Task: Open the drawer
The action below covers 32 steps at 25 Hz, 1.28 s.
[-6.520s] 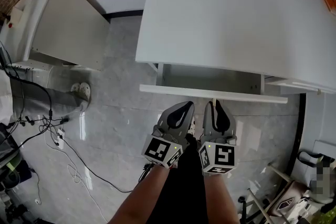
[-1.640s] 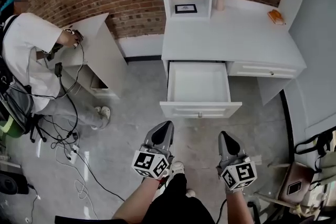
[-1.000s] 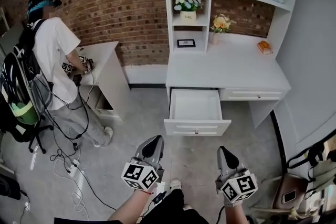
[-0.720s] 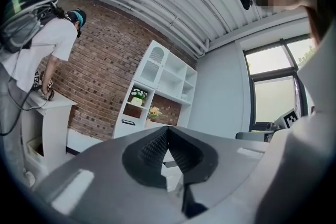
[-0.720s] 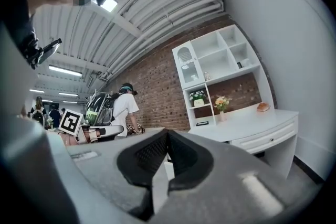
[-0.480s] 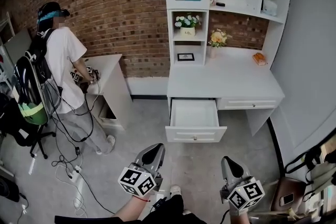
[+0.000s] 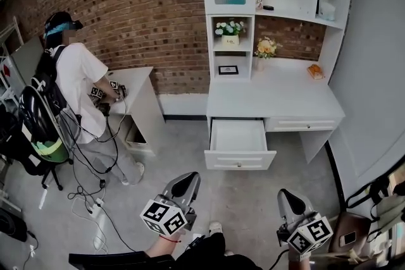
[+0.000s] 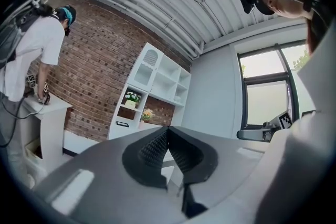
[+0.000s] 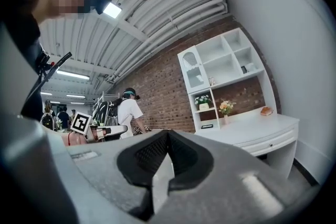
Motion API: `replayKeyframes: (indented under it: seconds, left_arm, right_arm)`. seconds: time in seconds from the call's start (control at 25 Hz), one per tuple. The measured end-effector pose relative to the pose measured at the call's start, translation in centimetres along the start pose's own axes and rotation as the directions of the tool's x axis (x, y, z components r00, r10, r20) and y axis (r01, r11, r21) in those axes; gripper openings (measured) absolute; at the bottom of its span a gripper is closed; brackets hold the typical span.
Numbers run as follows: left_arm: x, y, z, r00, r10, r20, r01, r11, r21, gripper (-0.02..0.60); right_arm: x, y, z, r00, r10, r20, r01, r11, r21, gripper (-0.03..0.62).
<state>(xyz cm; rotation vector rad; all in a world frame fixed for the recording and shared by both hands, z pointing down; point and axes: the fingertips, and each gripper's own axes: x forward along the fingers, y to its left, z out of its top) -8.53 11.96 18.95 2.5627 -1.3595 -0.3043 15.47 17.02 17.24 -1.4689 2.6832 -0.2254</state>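
**Drawer out, both claws shut and well short of it**

We held both claws level, pointing toward the desk [image 7: 278,95]. The left claw [image 7: 182,181] had its jaws pressed together with nothing between them. The right claw [image 7: 288,199] was likewise closed and empty.

The drawer [image 7: 239,136] lay ahead of both, well apart from either tip. It was ahead and to the right of the left claw, and ahead and to the left of the right claw, so roughly between the lines they pointed along. It stood pulled out of the desk with its inside showing. Its front ran crosswise to our claws, and its slide ran straight toward us. Neither claw was clearly the nearer.

We judged the task done as things lay. Any further pull would mean going to the knob [image 7: 239,165] at the middle of the front, which shut jaws could not take.

We counted:
- two claws
- two drawers, the open one and a second drawer [image 7: 305,125], closed, ahead of the right claw
- one knob on the open front
- two flower pots [image 7: 231,39] on the shelves beyond
- one person [image 7: 73,88], far to the left of the left claw
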Motion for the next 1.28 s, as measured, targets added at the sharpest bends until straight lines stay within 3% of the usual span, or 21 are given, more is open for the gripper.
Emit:
replayKeyframes:
  seconds: [0.2,0.44,1.28]
  left_arm:
    - [-0.7,0.4,-0.1,1.000,0.010,-0.027,-0.011,1.000,-0.027,0.003]
    - [-1.7,0.6,-1.3,0.999,0.036,-0.031,-0.038,0.998,-0.049,0.003]
    - [1.6,1.6,-3.1,0.997,0.061,-0.042,-0.064,0.995,-0.079,0.003]
  right_arm:
    - [0.0,1.2,1.5,1.000,0.010,-0.019,-0.008,0.996,0.094,0.002]
    - [-1.2,1.1,0.8,0.999,0.015,-0.030,-0.012,0.993,0.120,0.003]
    - [0.0,-1.0,0.1,0.996,0.065,-0.054,-0.059,0.993,0.103,0.003]
